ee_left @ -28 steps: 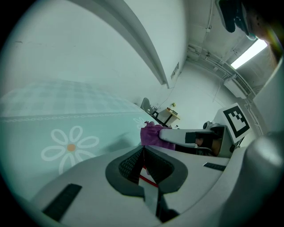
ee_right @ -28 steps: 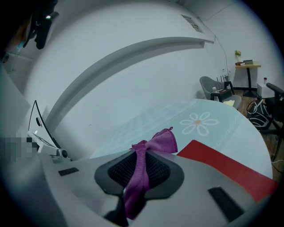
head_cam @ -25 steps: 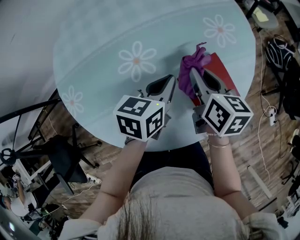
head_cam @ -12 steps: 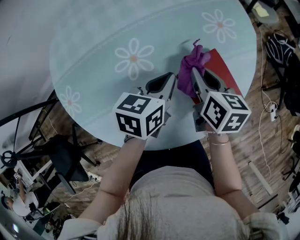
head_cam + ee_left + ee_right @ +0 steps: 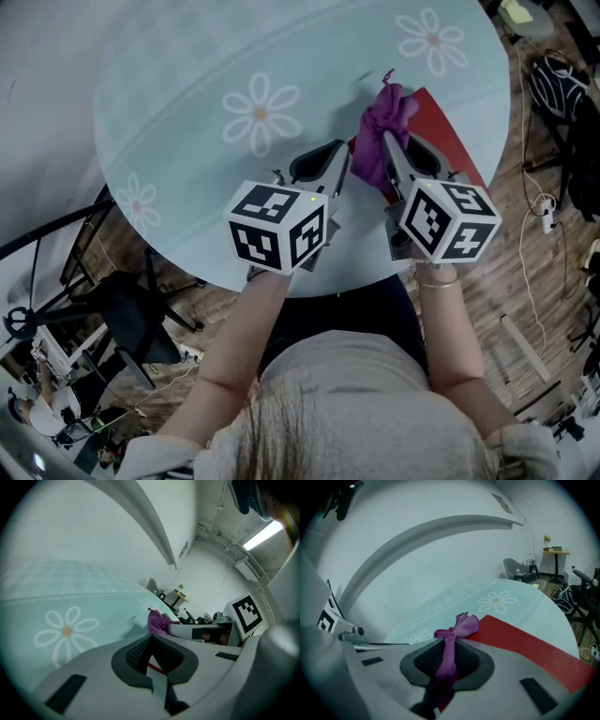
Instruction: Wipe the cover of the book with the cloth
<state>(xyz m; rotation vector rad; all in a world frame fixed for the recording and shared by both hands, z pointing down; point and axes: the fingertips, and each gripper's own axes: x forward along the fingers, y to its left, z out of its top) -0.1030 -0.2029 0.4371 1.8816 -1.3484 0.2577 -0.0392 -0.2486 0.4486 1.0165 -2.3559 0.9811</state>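
A red book (image 5: 457,134) lies flat near the right edge of the round table (image 5: 187,84). My right gripper (image 5: 387,143) is shut on a purple cloth (image 5: 378,131). In the right gripper view the cloth (image 5: 451,645) runs between the pads, and its bunched free end rests at the near left edge of the book (image 5: 525,645). My left gripper (image 5: 341,157) hovers just left of the book with its jaws shut on nothing. In the left gripper view its tips (image 5: 151,637) meet, with the cloth (image 5: 158,622) and the right gripper's finger (image 5: 197,631) just beyond.
The table has a pale teal covering with white daisy prints (image 5: 261,111). Its near edge lies under both grippers. A dark chair (image 5: 131,314) stands on the floor to the left, and cables and bags (image 5: 562,103) lie on the wooden floor to the right.
The head view has drifted slightly. Both grippers and the cloth keep nearly the same place relative to the book.
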